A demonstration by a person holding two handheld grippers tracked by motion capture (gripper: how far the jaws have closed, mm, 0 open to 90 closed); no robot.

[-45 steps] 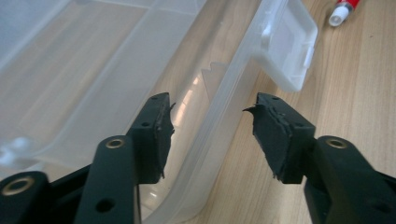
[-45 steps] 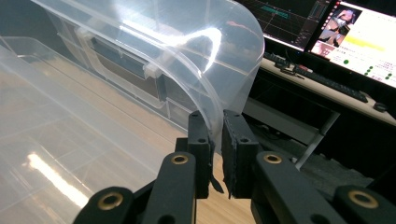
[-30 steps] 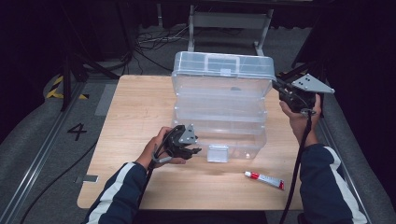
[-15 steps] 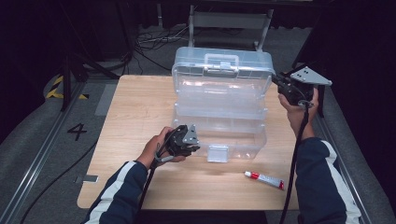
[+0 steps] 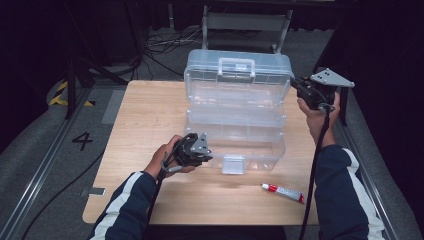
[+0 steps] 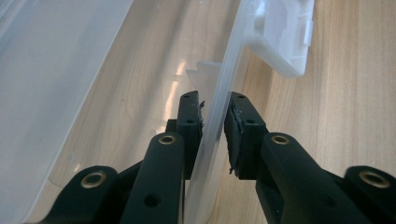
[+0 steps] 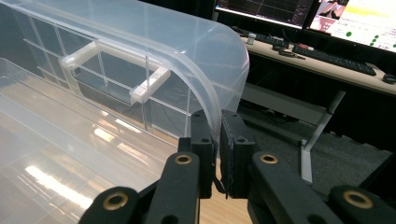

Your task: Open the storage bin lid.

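Right tongs (image 7: 217, 154) clamped on lid (image 5: 237, 80) edge, lid raised near upright at box rear. Left tongs (image 6: 214, 135) clamped on front wall of box (image 5: 235, 145), mid-surface. Lid's long axis runs left-right; right hand nearer.

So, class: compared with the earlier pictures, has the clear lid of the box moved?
Yes. The lid, held at its edge by the right gripper, has swung up and back toward the chair behind the table.
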